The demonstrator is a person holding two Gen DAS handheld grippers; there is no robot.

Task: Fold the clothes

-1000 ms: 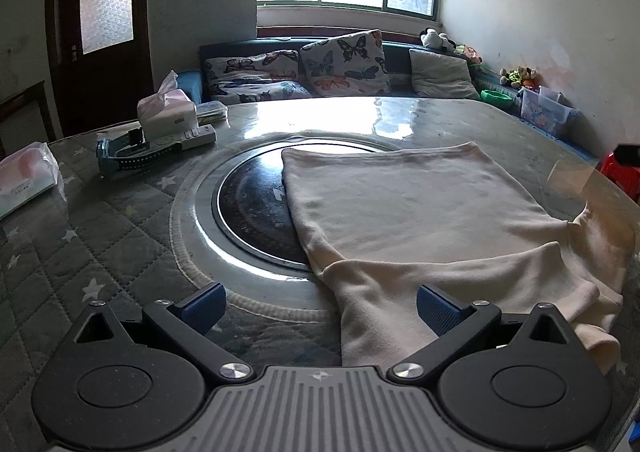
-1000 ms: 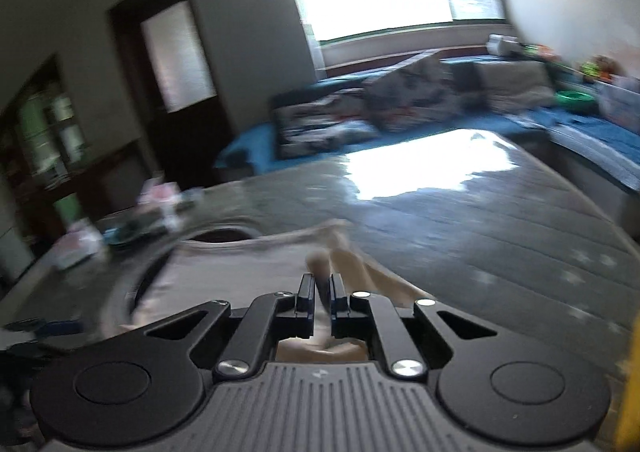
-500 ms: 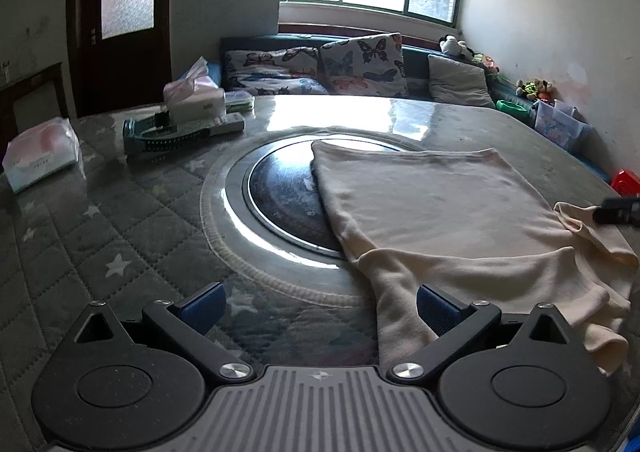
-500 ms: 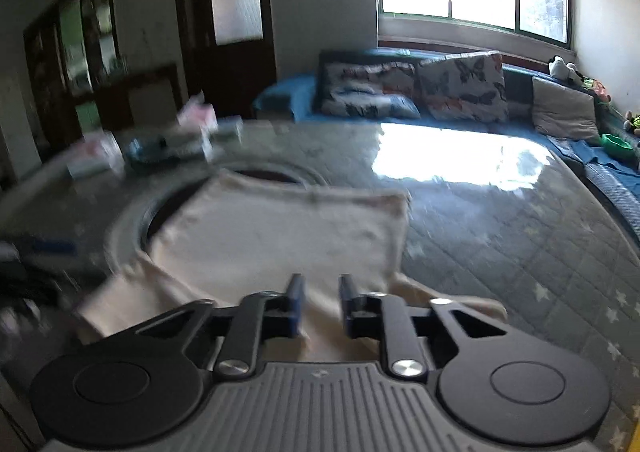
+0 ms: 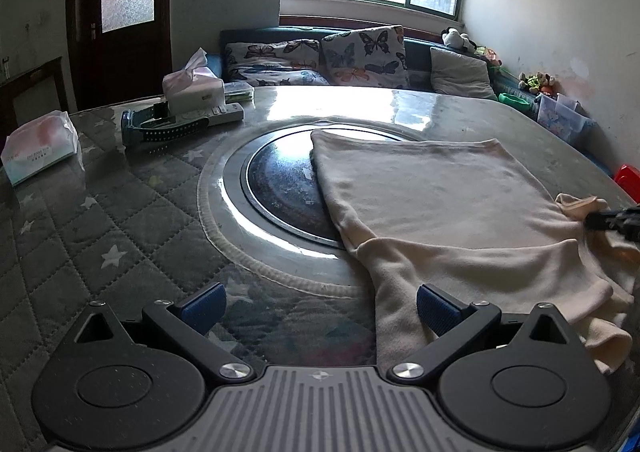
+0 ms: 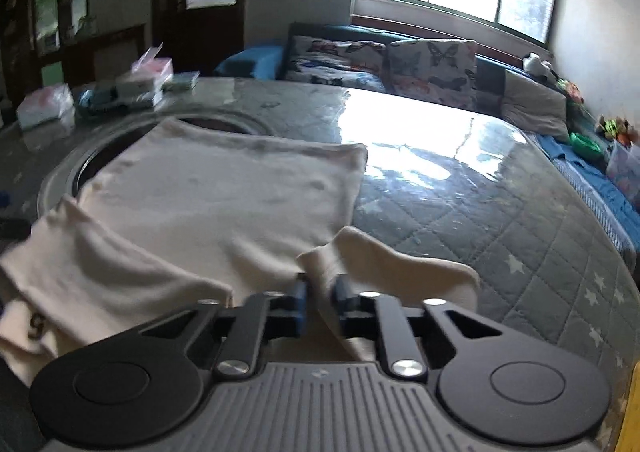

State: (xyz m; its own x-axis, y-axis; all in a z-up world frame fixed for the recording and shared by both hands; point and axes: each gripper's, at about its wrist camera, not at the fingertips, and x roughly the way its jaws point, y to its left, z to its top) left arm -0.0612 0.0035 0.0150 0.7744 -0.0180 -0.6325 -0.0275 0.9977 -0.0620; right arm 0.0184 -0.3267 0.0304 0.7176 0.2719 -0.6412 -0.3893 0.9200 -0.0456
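A cream shirt (image 5: 436, 204) lies spread on the round table, its body flat and one sleeve folded across near me. My left gripper (image 5: 318, 306) is open and empty, just above the table at the shirt's near left edge. My right gripper (image 6: 320, 302) has its jaws slightly apart around a fold of the right sleeve (image 6: 384, 264); the cloth stands between the pads. The right gripper also shows at the far right of the left wrist view (image 5: 612, 218), by the sleeve tip. The shirt also fills the middle of the right wrist view (image 6: 224, 196).
The quilted table (image 5: 100, 236) has a dark round glass inset (image 5: 280, 188). A tissue box (image 5: 192, 86), a remote and a hairbrush (image 5: 160, 128) sit at the back left, a tissue pack (image 5: 38, 148) at the left. A sofa with butterfly cushions (image 5: 360, 52) stands behind.
My right gripper has opened a little and come down lower over the right sleeve. The left gripper stayed open and shifted slightly left.
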